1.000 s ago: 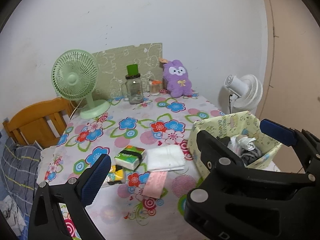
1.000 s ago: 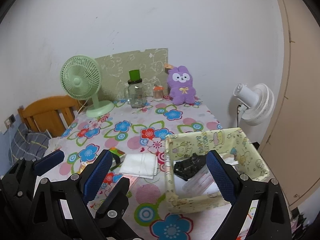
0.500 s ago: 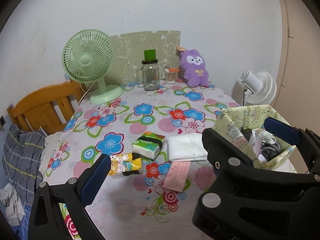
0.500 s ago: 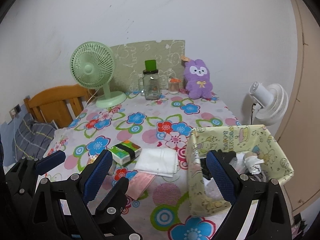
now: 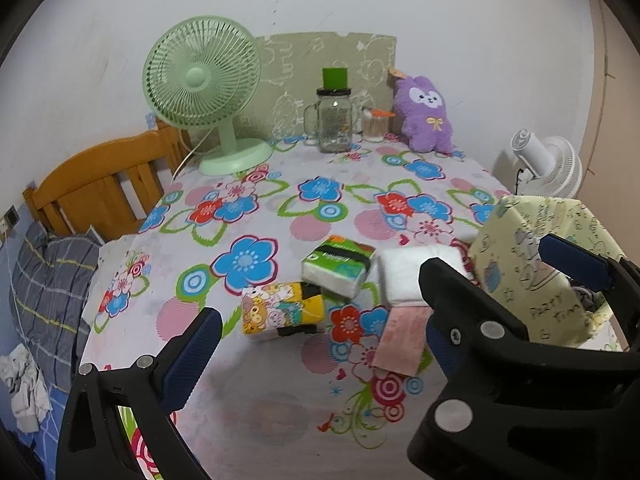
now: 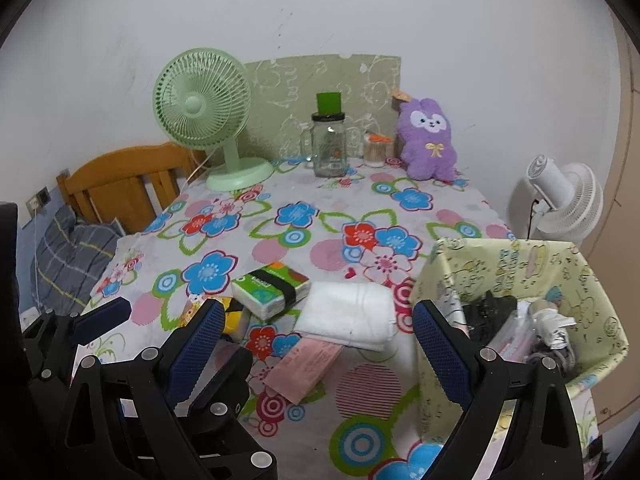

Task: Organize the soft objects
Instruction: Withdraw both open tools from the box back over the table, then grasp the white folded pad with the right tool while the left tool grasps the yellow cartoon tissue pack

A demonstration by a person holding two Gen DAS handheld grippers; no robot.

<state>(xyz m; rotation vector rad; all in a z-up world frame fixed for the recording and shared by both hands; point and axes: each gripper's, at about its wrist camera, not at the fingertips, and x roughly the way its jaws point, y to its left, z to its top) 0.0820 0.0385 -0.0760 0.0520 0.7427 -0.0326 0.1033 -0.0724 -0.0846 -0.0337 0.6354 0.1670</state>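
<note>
On the flowered tablecloth lie a green tissue pack (image 5: 338,266) (image 6: 272,289), a yellow cartoon tissue pack (image 5: 282,312) (image 6: 228,314), a white folded cloth (image 5: 416,272) (image 6: 350,314) and a pink flat packet (image 5: 402,340) (image 6: 306,368). A pale yellow fabric bin (image 5: 540,264) (image 6: 568,276) at the right holds several items. A purple plush bunny (image 5: 426,118) (image 6: 428,140) sits at the back. My left gripper (image 5: 316,354) is open and empty, low before the packs. My right gripper (image 6: 316,354) is open and empty, before the cloth and bin.
A green desk fan (image 5: 204,92), a glass jar with green lid (image 5: 334,120) and a small toothpick jar (image 5: 376,124) stand at the back. A wooden headboard (image 5: 100,188) and bedding are left. A white fan (image 6: 560,200) stands right of the table.
Both grippers have swung left and come closer to the table. The packs and cloth now sit nearer centre, and the bin has shifted to the right of both views.
</note>
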